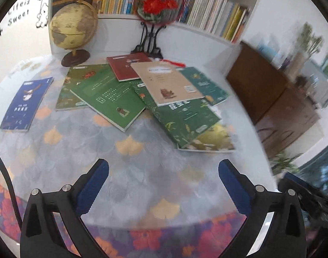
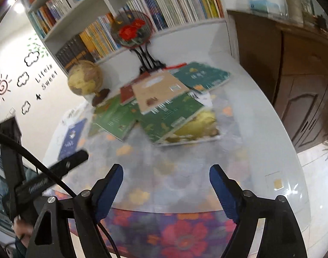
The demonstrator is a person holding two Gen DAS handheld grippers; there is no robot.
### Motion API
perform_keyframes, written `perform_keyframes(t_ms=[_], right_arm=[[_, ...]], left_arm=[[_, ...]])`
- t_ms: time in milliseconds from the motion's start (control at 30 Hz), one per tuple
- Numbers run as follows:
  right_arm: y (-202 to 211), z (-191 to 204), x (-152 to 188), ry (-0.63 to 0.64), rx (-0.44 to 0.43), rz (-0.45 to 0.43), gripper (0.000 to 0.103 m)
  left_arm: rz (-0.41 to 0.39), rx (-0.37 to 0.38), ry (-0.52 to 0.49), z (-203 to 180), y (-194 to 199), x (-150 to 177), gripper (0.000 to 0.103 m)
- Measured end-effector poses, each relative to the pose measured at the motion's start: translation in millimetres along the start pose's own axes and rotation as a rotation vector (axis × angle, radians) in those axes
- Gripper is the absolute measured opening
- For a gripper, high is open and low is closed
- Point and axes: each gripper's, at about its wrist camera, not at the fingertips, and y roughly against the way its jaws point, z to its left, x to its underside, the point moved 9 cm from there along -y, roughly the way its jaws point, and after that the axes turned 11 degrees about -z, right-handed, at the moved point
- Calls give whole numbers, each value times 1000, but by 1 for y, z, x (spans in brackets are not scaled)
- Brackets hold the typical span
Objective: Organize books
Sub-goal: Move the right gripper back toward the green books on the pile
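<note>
Blue pads line both of your claws, and each one is spread wide with nothing between its fingers. Your left claw [image 1: 164, 185] hangs over the near part of the tabletop [image 1: 142, 172], above the leaf-patterned cover, and your right claw [image 2: 166, 185] hangs over the same near stretch, touching nothing.

Ahead of both claws, well apart from the fingertips, lies the loose pile of books [image 1: 146, 99], spread across the middle of the tabletop. A tan book [image 1: 166, 81] lies on top, overlapping a red book [image 1: 127, 66] behind it and a dark green book [image 1: 185, 120] below it. A bright green book [image 1: 108, 99] lies tilted to the pile's left, a teal book [image 1: 209, 86] pokes out at the right, and a yellow-green book [image 1: 213, 139] sits under the pile's near right corner, the closest to your claws.

Off to the far left of your left claw, apart from the pile, a blue book [image 1: 26, 105] lies flat by itself.

Behind the pile stand a globe [image 1: 73, 28] and a round fan on a black stand [image 1: 159, 4], with a white bookshelf [image 1: 206, 30] full of upright books beyond them.
</note>
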Motion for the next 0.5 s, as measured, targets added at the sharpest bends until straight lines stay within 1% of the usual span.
perform_keyframes(t_ms=[67, 100, 167, 233, 300, 400, 500], right_arm=[[-13, -19, -2, 30, 8, 48, 81], [-20, -30, -5, 51, 25, 72, 81], [-29, -48, -14, 86, 41, 110, 81], [-39, -63, -31, 131, 58, 126, 81], [-46, -75, -47, 150, 68, 130, 81], [-56, -90, -72, 160, 59, 103, 81], [-66, -105, -88, 149, 55, 100, 81]], left_arm=[[1, -51, -14, -7, -24, -3, 102], [32, -88, -9, -11, -40, -4, 102], [81, -108, -2, -20, -59, -5, 102], [106, -122, 8, -28, -78, -9, 102], [124, -110, 45, -37, -95, -16, 102], [151, -97, 80, -49, -112, -27, 102], [157, -89, 85, -62, -116, -33, 102]])
